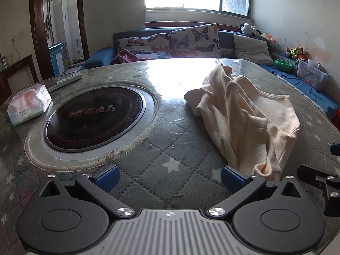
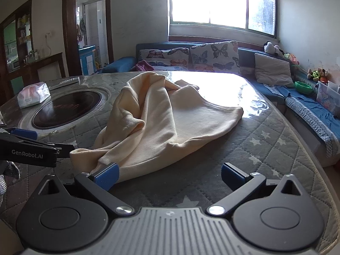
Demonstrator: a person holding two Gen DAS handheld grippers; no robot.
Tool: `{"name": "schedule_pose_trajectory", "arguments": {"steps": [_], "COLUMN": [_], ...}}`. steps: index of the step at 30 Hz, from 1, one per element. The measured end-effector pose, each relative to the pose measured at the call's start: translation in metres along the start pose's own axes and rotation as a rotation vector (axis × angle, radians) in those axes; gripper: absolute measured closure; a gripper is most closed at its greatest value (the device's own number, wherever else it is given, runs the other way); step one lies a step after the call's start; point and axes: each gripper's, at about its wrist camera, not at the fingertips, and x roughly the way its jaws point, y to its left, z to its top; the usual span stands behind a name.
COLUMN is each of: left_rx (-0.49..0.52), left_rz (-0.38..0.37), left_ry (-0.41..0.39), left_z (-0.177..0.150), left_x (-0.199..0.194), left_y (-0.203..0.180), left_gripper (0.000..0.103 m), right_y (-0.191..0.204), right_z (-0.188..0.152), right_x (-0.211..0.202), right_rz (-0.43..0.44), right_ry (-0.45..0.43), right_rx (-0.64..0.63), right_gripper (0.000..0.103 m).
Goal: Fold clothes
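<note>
Cream garment (image 2: 161, 114) lies crumpled near the counter's (image 2: 276, 148) front edge, unfolded; left tool (image 1: 169, 177) and right tool (image 2: 169, 175) both released, folding not begun

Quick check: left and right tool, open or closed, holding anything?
Left tool: open, holding nothing; the cream garment lies beside its right finger.
Right tool: open, holding nothing; the garment's edge lies at its left finger.
</note>
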Motion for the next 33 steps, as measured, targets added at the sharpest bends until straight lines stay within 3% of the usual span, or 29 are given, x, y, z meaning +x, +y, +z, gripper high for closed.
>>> {"name": "schedule_pose_trajectory", "arguments": {"steps": [33], "left_rx": [0.004], "left_rz": [-0.036], "left_ry": [0.004], "left_z": [0.007], "left_x": [0.003], "left_y": [-0.005], "left_gripper": [0.000], "right_y": [0.006], "right_z": [0.006], "right_x": [0.009], "right_rz": [0.009], "right_ry": [0.042], "right_rx": [-0.016], "right_gripper": [0.000]}}
